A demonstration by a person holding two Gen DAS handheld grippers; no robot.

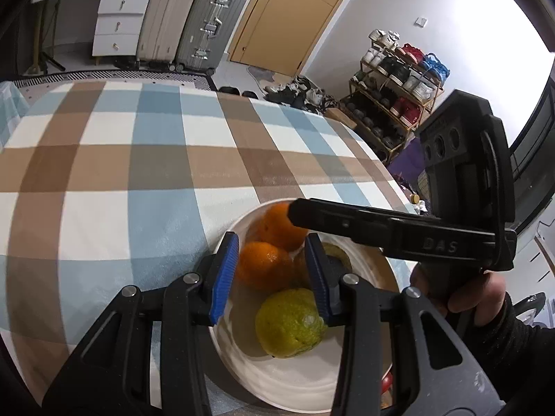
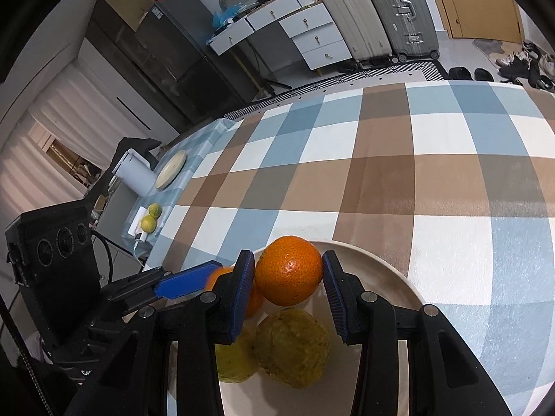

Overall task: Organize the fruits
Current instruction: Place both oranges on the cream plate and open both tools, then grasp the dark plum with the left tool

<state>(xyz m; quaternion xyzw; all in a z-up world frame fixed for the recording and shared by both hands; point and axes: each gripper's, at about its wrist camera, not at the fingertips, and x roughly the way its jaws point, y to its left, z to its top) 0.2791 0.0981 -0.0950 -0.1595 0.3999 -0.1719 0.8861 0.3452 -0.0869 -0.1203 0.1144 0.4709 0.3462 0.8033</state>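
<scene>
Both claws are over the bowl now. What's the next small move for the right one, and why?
Probably lift the right claw straight up and away. Its pads bracket the top orange, which already rests on the other fruit in the bowl; contact is unclear. The left claw hangs open close by, so avoid sideways motion.
</scene>
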